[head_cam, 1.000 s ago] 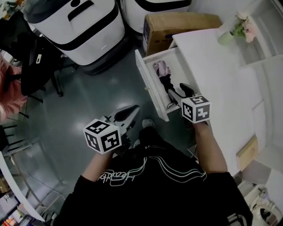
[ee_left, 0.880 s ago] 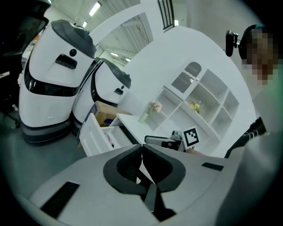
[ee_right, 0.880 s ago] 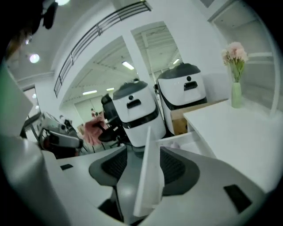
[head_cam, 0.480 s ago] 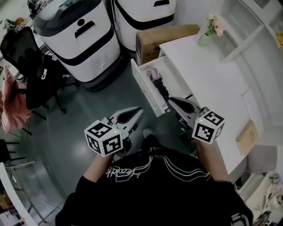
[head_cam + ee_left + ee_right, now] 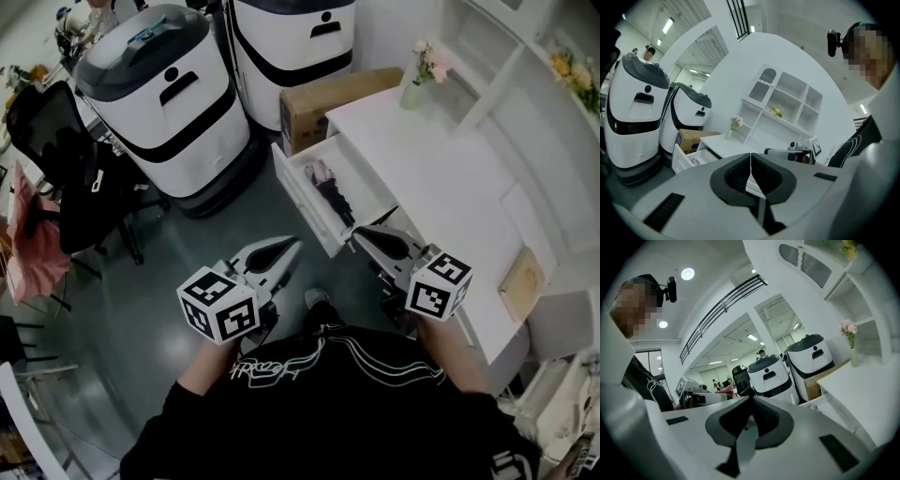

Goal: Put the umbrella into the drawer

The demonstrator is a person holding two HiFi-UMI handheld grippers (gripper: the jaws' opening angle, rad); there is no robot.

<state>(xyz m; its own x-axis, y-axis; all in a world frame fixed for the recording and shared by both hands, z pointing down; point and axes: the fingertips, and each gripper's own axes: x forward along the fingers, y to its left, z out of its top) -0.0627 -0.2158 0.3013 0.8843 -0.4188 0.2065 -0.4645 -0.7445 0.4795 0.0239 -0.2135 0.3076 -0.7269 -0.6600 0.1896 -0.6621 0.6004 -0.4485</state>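
The folded umbrella (image 5: 329, 188), pink at one end and dark at the other, lies inside the open white drawer (image 5: 302, 192) of the white desk (image 5: 441, 178). Both grippers hover near my body, clear of the drawer. My left gripper (image 5: 292, 245) is shut and empty, over the floor left of the drawer front. My right gripper (image 5: 357, 233) is shut and empty, just short of the drawer's near end. In the left gripper view the left gripper (image 5: 750, 155) has its jaws together, with the drawer (image 5: 688, 158) far ahead. The right gripper (image 5: 751, 400) also shows closed jaws.
Two large white-and-black machines (image 5: 161, 89) (image 5: 292, 42) stand beyond the drawer, with a cardboard box (image 5: 323, 101) between them and the desk. A flower vase (image 5: 416, 82) sits at the desk's far corner. A black chair (image 5: 80, 164) is at the left, white shelves (image 5: 525, 84) at the right.
The right gripper has pulled back out of the drawer, risen and shut its jaws, leaving the umbrella inside. The left gripper has risen too.
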